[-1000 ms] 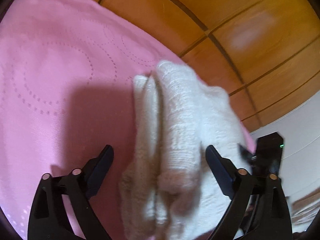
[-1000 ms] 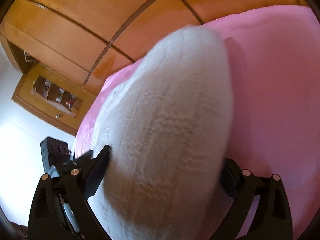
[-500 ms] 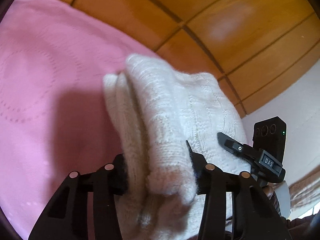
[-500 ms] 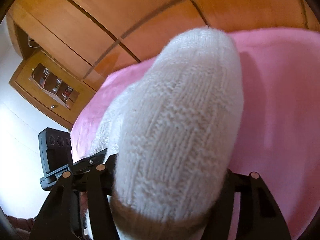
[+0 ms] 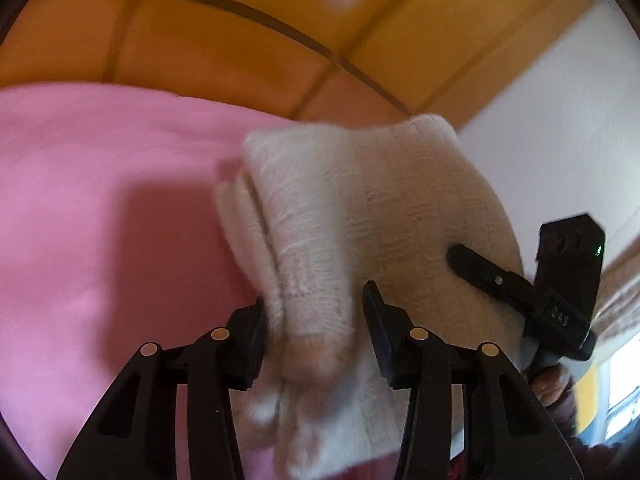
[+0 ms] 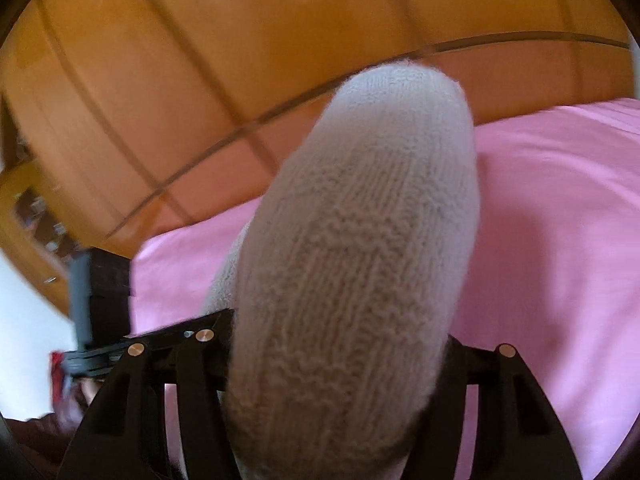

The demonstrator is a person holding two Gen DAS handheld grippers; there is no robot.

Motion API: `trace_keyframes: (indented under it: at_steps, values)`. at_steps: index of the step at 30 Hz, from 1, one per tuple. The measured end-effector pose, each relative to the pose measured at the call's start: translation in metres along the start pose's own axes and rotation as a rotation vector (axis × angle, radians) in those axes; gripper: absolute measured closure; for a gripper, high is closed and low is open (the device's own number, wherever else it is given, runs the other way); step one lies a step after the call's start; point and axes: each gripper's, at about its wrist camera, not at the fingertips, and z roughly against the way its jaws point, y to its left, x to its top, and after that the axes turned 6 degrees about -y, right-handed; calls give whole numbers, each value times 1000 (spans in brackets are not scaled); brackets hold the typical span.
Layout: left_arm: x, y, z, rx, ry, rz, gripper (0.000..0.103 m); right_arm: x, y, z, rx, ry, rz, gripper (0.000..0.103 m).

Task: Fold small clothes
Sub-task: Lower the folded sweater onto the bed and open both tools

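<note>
Cream knit garment is bunched into a thick folded roll, lifted above the pink bedsheet, near the edge of the bed that meets the wooden panelled wall. Left gripper: jaws narrow, clamped on one end of the roll, knit squeezed between the pads. Right gripper: jaws pinched on the other end; fabric bulges forward and hides the fingertips. In the left wrist view, one right gripper finger presses the garment's right side. In the right wrist view the left gripper shows at the left edge, blurred. Sheet under the roll carries its shadow. Motion blur in both views; fold layers only readable at the roll's left side.
</note>
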Motion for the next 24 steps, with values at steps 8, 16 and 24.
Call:
trace_keyframes:
  at_steps: [8,16,24]
  values:
    - [-12,-45,-58,278,33,-225,51,-29,-76,1,-149,14,-187,13]
    - [-17,-38,-43,422,-36,-241,51,-31,-22,61,-283,-172,11,60]
    - [-25,-34,-33,463,-43,-229,45,-84,11,20,-486,-85,264,54]
